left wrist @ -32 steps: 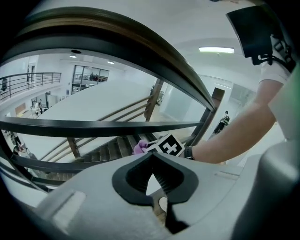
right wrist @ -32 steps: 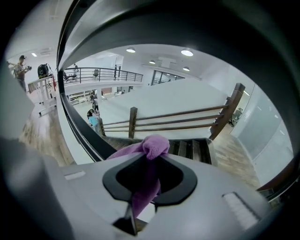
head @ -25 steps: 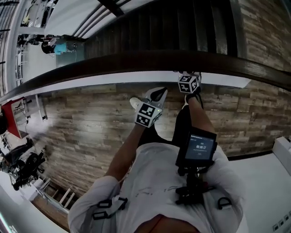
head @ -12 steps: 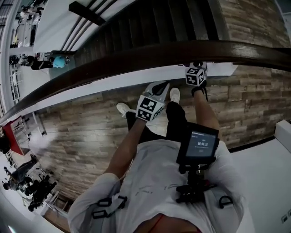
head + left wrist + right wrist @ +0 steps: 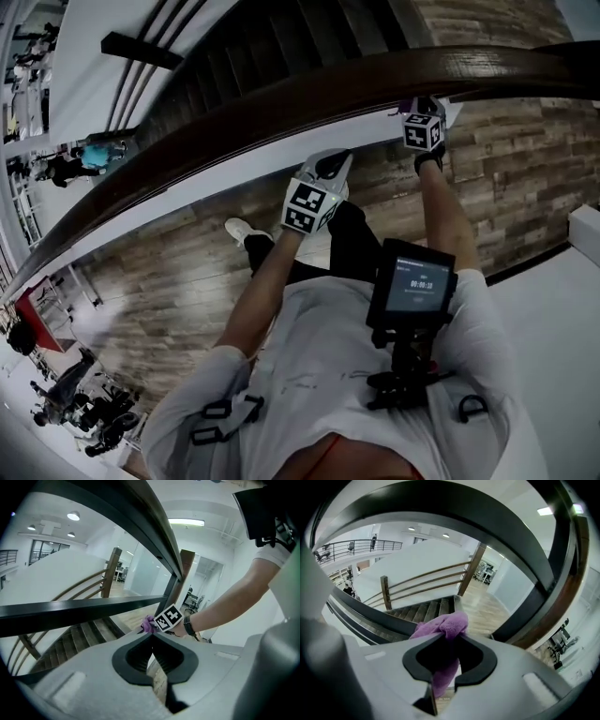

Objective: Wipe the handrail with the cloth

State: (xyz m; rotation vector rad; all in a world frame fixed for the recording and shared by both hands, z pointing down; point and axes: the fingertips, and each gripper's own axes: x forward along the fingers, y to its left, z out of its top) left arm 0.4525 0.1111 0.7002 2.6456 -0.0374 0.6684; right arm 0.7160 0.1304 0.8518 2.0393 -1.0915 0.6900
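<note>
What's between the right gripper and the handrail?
The purple cloth, pinched in the right hand-held gripper, sits between it and the handrail. The right gripper view shows it best.

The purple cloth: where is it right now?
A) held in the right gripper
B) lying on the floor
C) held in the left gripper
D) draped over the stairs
A: the right gripper view shows the purple cloth pinched in the jaws of the right gripper; the left gripper is shut and empty.

Purple cloth (image 5: 445,625); dark brown handrail (image 5: 450,64); grey-brown plank-patterned floor (image 5: 187,272); white shirt (image 5: 328,366).
</note>
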